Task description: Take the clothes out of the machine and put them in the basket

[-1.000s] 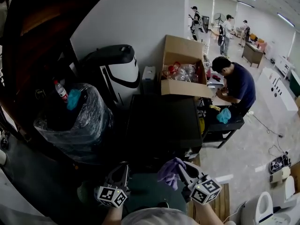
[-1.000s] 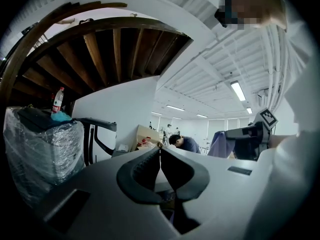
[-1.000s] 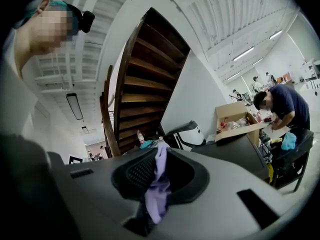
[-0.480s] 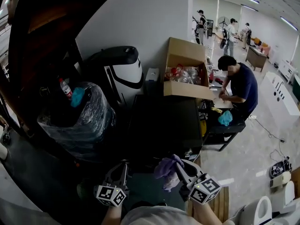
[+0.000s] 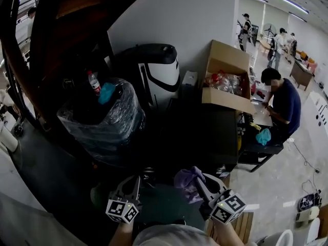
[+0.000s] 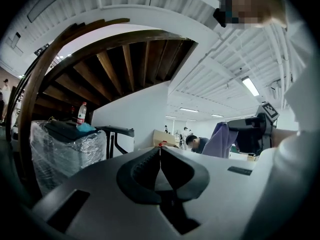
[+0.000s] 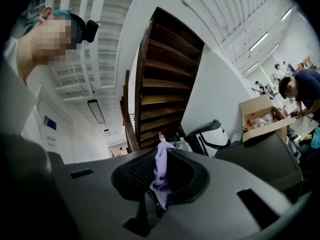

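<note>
**Purple cloth pinched in the right gripper**

The purple cloth (image 5: 185, 179) is held up in the air, bunched between the fingers of the right gripper (image 5: 199, 182), which are clenched on it. In the right gripper view the cloth hangs down between the fingers, and its lower end is lost in the dark gap behind them. The left gripper (image 5: 134, 182) has its fingers pressed together with nothing in them. Under both grippers lies a dark greenish shape (image 5: 159, 206), too dim to tell what it is. The person's arms are cut off at the bottom edge. Ahead stand a plastic-wrapped bin (image 5: 102, 124) on the left and a black table (image 5: 205, 132) on the right. Bare floor (image 5: 287, 183) lies open at the right.
</note>
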Available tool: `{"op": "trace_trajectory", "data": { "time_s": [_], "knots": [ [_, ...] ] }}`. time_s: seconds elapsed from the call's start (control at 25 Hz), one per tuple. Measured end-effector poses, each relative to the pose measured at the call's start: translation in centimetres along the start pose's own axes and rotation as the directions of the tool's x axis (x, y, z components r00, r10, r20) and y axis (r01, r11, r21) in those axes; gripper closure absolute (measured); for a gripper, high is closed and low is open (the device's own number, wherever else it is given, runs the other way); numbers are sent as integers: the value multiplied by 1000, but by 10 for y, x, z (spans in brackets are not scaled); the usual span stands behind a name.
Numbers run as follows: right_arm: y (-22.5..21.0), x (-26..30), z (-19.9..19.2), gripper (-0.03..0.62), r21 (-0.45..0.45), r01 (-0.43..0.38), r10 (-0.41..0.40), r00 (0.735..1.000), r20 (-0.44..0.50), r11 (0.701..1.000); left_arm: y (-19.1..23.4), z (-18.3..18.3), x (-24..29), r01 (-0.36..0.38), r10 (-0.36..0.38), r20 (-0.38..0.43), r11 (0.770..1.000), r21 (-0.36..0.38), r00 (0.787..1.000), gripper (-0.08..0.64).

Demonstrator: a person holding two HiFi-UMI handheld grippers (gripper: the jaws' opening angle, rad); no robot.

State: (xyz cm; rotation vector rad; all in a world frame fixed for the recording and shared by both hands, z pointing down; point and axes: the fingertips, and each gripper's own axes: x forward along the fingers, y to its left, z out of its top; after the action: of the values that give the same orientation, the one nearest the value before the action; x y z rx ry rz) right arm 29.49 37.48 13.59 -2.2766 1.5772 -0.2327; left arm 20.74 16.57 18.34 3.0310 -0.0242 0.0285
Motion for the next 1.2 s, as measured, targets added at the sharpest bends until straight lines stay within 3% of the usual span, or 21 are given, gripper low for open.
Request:
{"op": "trace_trajectory", "data": {
  "time_s": [0.32,0.8,1.2],
  "knots": [
    [46,57,-11,543,16,-110,110,994,-27,994,60,6,-46,-117,117,15,993,-10,993,538],
    [153,160,-65,543,19,-245,245,965,-90,969,185,20,-150,-276,276,57,961,-13,959,538],
    [269,253,-122,543,19,-354,353,925,-139,935,302,33,-275,-422,421,93,907,-12,902,538]
  ]
}}
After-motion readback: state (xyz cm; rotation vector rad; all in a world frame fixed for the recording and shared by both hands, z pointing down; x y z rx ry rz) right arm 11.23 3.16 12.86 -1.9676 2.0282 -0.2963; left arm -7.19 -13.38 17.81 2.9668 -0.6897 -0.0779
